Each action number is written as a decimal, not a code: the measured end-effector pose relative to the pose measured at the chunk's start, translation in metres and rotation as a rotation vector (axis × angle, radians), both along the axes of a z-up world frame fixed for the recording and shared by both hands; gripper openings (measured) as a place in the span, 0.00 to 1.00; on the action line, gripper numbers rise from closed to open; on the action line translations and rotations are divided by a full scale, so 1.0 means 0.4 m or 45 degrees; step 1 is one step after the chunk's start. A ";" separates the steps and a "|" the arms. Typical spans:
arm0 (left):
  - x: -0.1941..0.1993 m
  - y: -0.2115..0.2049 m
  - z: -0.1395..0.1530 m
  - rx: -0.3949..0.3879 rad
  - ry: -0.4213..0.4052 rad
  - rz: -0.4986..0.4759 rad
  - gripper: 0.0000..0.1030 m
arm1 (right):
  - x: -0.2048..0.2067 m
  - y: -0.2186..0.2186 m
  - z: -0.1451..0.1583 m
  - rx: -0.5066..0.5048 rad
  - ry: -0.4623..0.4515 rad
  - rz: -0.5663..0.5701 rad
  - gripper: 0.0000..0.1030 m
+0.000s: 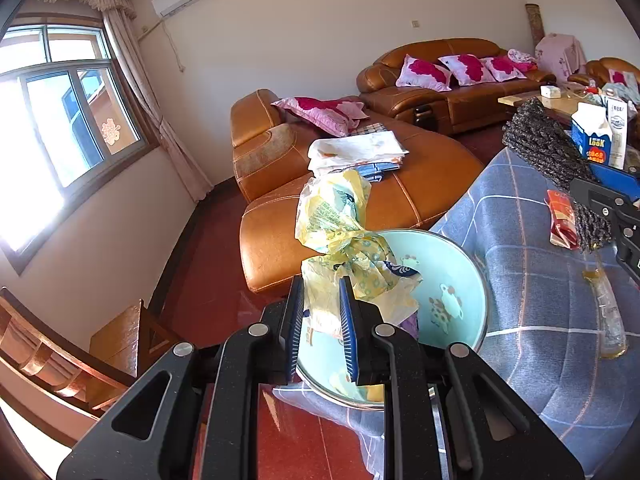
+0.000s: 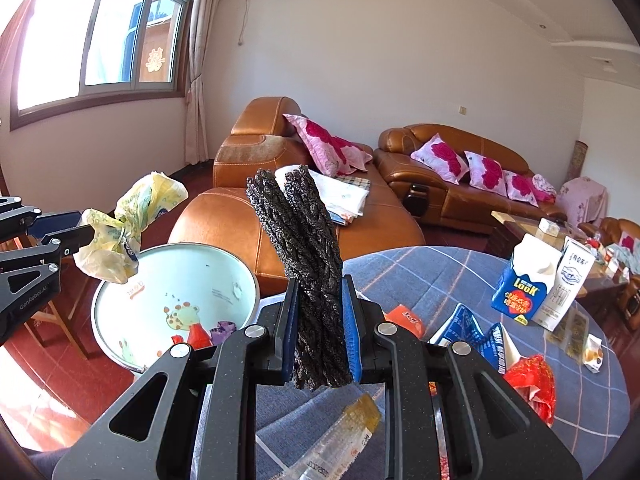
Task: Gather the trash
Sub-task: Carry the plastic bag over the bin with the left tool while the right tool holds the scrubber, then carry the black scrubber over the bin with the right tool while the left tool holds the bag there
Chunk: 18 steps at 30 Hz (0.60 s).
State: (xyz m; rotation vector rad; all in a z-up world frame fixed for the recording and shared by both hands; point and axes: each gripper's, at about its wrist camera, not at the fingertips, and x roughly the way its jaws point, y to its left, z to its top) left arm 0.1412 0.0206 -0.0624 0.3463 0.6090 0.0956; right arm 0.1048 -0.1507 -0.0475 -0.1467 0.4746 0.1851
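My left gripper [image 1: 320,320] is shut on a crumpled yellow plastic wrapper [image 1: 340,232] and holds it above a pale green basin [image 1: 452,280] at the table's edge. The wrapper [image 2: 128,220] and the basin [image 2: 172,280] also show in the right wrist view, with small scraps in the basin's bottom. My right gripper [image 2: 318,328] is shut on a dark braided bundle [image 2: 304,248] that stands upright between the pads, above the table and right of the basin. The bundle [image 1: 548,148] shows at the right of the left wrist view.
The table has a blue checked cloth [image 2: 440,276]. On it lie a blue milk carton [image 2: 524,280], a white carton [image 2: 568,284], a flattened blue carton [image 2: 476,336], red wrappers [image 2: 532,380] and a clear wrapper [image 2: 340,440]. An orange leather sofa [image 2: 304,220] stands behind.
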 end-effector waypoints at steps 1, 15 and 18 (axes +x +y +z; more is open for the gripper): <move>0.002 0.002 -0.002 0.008 0.000 0.005 0.17 | 0.005 0.007 -0.002 -0.005 0.003 0.008 0.20; 0.032 0.026 -0.023 0.059 0.019 0.035 0.17 | 0.051 0.072 -0.016 -0.048 0.032 0.086 0.20; 0.037 0.027 -0.027 0.062 0.022 0.037 0.17 | 0.058 0.088 -0.016 -0.057 0.035 0.103 0.20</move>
